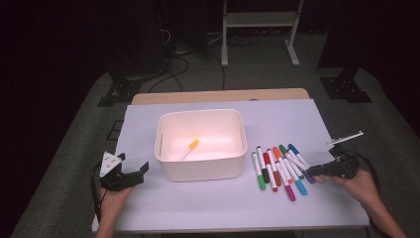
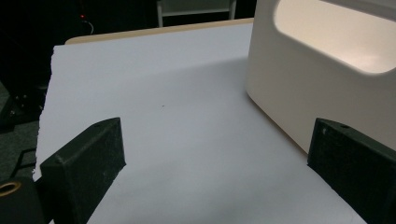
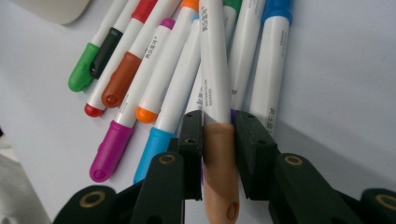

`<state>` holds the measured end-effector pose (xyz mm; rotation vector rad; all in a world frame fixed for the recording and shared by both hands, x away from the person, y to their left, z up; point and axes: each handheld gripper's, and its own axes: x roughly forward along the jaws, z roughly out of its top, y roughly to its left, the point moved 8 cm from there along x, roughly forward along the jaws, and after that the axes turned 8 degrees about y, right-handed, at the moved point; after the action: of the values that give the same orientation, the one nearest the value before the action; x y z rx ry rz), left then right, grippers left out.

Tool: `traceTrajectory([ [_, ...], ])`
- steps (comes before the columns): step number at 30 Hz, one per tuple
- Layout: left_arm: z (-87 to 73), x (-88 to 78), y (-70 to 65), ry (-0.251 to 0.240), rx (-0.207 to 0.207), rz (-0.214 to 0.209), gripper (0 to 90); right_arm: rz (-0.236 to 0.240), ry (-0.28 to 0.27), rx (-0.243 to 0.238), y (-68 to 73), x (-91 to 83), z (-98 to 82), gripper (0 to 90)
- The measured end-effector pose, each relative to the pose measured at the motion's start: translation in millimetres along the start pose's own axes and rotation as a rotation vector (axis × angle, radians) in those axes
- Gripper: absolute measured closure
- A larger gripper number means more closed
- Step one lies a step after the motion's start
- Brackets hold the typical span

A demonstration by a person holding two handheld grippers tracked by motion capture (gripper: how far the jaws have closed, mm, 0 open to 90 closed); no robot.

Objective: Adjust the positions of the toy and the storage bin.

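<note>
Item one: the tan-capped marker [image 3: 216, 93], white-barrelled. We find it between the jaws of the right gripper [image 3: 217, 140], which have closed on it where the barrel meets the cap; the pads press both sides, and the cap sticks out back toward the camera. In the right gripper view it lies over the other pens at a slant. In the high view the right gripper [image 1: 317, 171] sits at the right end of the marker row [image 1: 280, 168], held in the person's right hand [image 1: 359, 186].

Item two: the row itself, loose on the white table cover [image 1: 198, 208] just to the right of the bin. In the right gripper view we count caps in green [image 3: 80, 74], black [image 3: 103, 53], brown [image 3: 119, 84], orange [image 3: 147, 114], magenta [image 3: 108, 156] and light blue [image 3: 152, 144], with a darker blue cap [image 3: 279, 9] at the far end of another barrel. The pens lie side by side, several touching or overlapping.

Item three: the white bin [image 1: 237, 163], a rectangular open-topped tub with rounded corners and a slot handle in its end wall, standing near the middle of the cover. Contents: one marker with a yellow-orange cap [image 1: 189, 148], lying slantwise on the bin floor, left of centre. We see nothing else inside.

Item four: the left gripper [image 1: 132, 171], in the left hand [image 1: 114, 198] at the cover's left edge, beside the bin and apart from it. Its jaws stand wide apart with only bare cover between them; in the left gripper view the bin wall [image 2: 299, 93] rises just ahead of the right-hand jaw.
</note>
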<state>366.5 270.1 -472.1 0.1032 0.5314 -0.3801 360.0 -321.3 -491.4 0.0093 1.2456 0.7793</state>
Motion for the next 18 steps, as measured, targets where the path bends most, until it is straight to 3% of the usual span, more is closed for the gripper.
traceTrajectory([
  [4,0.6,-0.2,-0.5,-0.003,0.003,0.001,2.7,-0.067,0.013,-0.039,2.9,1.0,2.6,66.7],
  [8,0.7,-0.5,0.1,-0.005,0.0,0.001,2.7,-0.132,0.056,-0.09,7.8,8.9,2.4,68.7],
  [12,0.8,-0.6,0.0,-0.006,0.001,0.0,2.6,-0.123,0.046,-0.096,8.9,9.0,3.6,72.9],
  [18,0.8,-0.4,-0.6,-0.004,0.002,-0.001,2.7,-0.07,0.033,-0.055,6.3,4.5,3.2,73.2],
])
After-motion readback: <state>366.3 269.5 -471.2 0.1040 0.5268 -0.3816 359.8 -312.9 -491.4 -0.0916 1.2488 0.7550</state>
